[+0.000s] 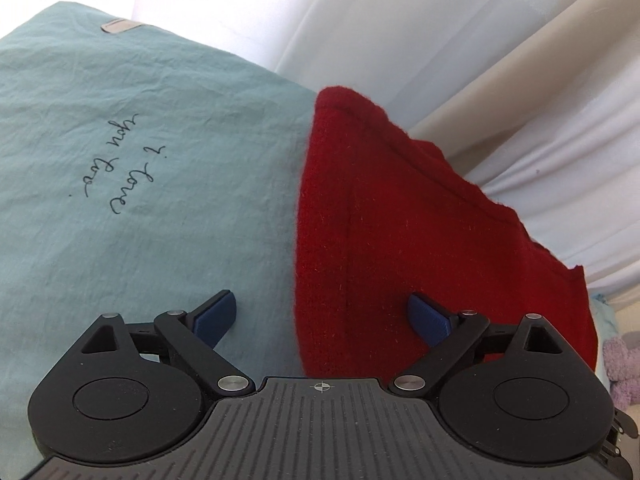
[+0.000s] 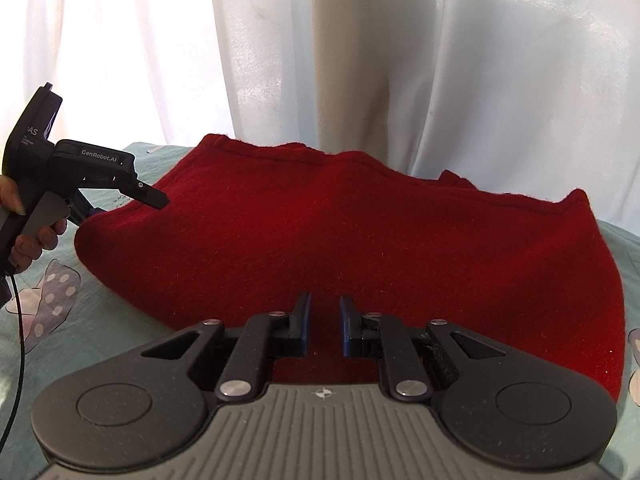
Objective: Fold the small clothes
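Left wrist view: left claw (image 1: 322,318) spread wide, nothing between the blue pads (image 1: 430,318), one pad over the pale teal wrinkled sheet (image 1: 120,248) with its handwritten script, the other over the dark red woollen knitted garment (image 1: 400,220). Garment filling the centre and right of that frame, its near left edge running up the picture between the two pads; long axis stretching from lower centre to upper right. Right wrist view: right claw (image 2: 325,326) narrowed to a slim gap; red wool (image 2: 340,232) showing through that gap, whether pinched or merely behind it impossible to tell. Garment there spread across mid-frame, long axis left to right, near hem right under the claw. Left claw at mid-left of that frame, tip at the garment's left end, held by a hand (image 2: 24,232). Judged nearer the hem: right claw; nearer the left end: left claw. Count: one red garment, one sheet, two claws, one white curtain (image 2: 440,60) behind.
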Demonstrator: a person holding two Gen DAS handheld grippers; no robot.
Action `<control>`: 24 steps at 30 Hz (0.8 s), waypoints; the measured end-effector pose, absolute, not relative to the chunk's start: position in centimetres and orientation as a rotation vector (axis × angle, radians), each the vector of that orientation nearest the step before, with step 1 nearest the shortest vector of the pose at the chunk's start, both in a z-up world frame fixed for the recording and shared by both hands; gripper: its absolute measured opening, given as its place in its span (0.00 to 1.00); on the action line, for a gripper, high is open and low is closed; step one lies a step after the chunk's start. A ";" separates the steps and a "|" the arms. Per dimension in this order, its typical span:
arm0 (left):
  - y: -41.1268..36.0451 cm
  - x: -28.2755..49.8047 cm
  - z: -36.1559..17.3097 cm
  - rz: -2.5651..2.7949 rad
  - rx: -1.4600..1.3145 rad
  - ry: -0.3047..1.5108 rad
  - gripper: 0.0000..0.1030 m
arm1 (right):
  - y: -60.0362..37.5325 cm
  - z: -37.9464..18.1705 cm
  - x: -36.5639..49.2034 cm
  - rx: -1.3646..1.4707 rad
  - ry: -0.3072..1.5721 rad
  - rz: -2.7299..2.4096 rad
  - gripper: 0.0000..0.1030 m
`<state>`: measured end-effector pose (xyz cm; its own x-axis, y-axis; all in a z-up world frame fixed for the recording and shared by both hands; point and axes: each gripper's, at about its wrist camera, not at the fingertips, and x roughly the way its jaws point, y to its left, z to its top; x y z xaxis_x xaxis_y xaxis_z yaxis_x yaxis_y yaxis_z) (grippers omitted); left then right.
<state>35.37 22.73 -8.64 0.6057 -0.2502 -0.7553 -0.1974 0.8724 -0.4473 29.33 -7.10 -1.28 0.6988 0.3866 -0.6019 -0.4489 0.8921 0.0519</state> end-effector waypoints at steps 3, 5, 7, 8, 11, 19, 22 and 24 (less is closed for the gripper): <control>22.1 35.7 -8.7 -0.049 -0.503 0.926 0.93 | -7.8 -1.3 29.6 -0.083 0.656 0.442 0.14; 21.7 36.2 -8.7 -0.065 -0.507 0.931 0.80 | -8.2 -1.4 29.8 -0.075 0.660 0.423 0.14; 21.6 36.9 -8.9 -0.093 -0.555 0.950 0.65 | -8.5 -1.4 30.0 -0.068 0.657 0.417 0.14; 21.7 37.3 -9.2 -0.108 -0.597 0.970 0.61 | -8.5 -1.4 29.9 -0.073 0.654 0.417 0.14; 21.4 38.0 -9.3 -0.114 -0.587 0.967 0.61 | -8.0 -1.3 29.8 -0.095 0.638 0.428 0.14; 20.9 38.4 -9.5 -0.173 -0.568 0.988 0.52 | -6.8 -0.7 29.7 -0.100 0.587 0.471 0.14; 21.1 38.1 -8.8 -0.167 -0.591 0.983 0.42 | -5.9 -0.8 30.2 -0.098 0.580 0.490 0.14; 20.8 37.9 -7.7 -0.164 -0.578 0.968 0.40 | -5.4 -0.9 30.5 -0.103 0.566 0.491 0.14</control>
